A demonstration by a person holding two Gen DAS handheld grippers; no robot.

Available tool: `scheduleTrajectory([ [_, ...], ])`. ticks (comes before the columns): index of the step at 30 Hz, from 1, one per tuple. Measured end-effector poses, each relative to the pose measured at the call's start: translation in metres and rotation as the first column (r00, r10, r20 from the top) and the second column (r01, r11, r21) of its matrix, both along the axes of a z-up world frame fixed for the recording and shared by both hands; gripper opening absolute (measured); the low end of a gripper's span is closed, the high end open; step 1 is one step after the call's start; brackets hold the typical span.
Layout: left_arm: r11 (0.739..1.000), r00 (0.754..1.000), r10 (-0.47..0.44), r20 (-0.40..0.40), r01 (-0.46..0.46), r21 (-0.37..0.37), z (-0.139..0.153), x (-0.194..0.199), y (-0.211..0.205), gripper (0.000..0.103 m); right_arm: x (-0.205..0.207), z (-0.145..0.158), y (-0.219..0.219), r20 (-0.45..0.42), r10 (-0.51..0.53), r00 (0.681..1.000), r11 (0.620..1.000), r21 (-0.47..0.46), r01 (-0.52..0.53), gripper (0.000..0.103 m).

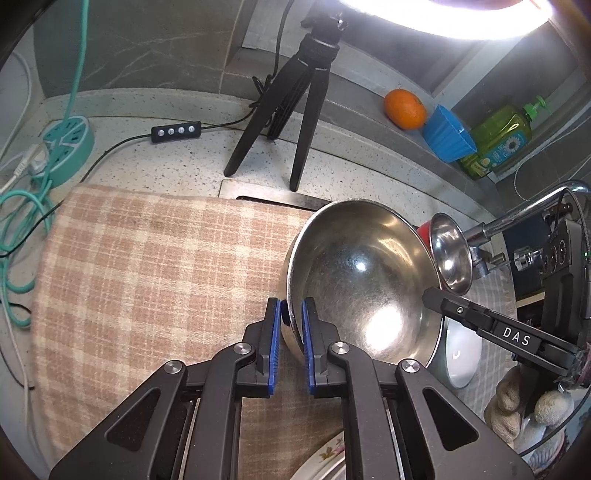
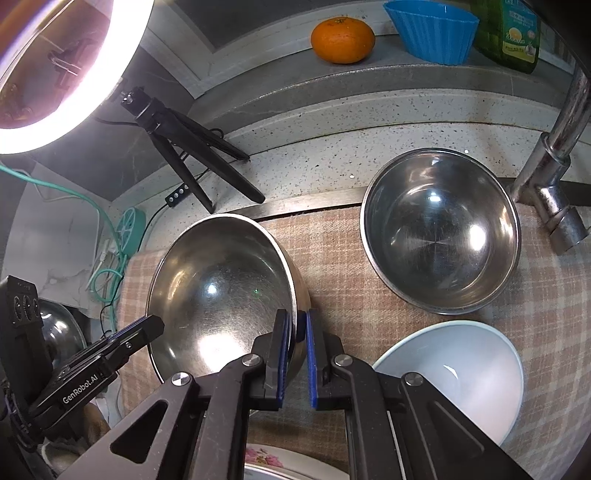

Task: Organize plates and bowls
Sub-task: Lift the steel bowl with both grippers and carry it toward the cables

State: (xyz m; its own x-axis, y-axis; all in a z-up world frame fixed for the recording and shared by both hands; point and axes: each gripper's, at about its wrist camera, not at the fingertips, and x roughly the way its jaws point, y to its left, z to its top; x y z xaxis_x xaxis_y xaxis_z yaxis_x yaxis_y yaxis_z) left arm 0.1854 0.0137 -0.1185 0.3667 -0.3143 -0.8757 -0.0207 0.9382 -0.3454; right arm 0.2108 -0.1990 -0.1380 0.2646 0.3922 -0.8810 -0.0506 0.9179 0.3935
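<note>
Your left gripper (image 1: 291, 314) and right gripper (image 2: 296, 328) each clamp opposite rims of the tilted steel bowl (image 2: 221, 291), its mouth facing you; left of it, the checked cloth (image 1: 147, 266) lies bare.

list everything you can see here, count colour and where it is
steel bowl: 1, silver, tilted over the cloth, its rim pinched on both sides
second steel bowl: 1, silver, upright on the cloth by the tap
white bowl: 1, white, on the cloth, near right
floral plate: 1, white with pink flowers, near edge, mostly hidden
checked cloth: 1, beige and pink, on the counter
tap: 1, chrome, right
orange: 1, on the back ledge
blue cup: 1, ledge
soap bottle: 1, green, ledge
tripod: 1, black, under a ring light
power strip: 1, teal, left
left gripper: black, blue pads, shut on bowl rim
right gripper: same, opposite rim
</note>
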Motion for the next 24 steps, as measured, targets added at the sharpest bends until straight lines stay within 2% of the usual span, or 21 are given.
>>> scheduleTrajectory([
  [14, 0.999, 0.998, 0.031, 0.049, -0.03, -0.018, 0.026, -0.04, 0.023, 0.01, -0.031, 0.028, 0.015, 0.038, 0.049, 0.998, 0.998, 0.022, -0.05, 0.009],
  [24, 0.996, 0.993, 0.09, 0.073, -0.088, -0.021, 0.038, -0.079, 0.048, 0.01, -0.061, 0.038, 0.045, 0.039, 0.107, 0.993, 0.993, 0.037, -0.108, 0.009],
])
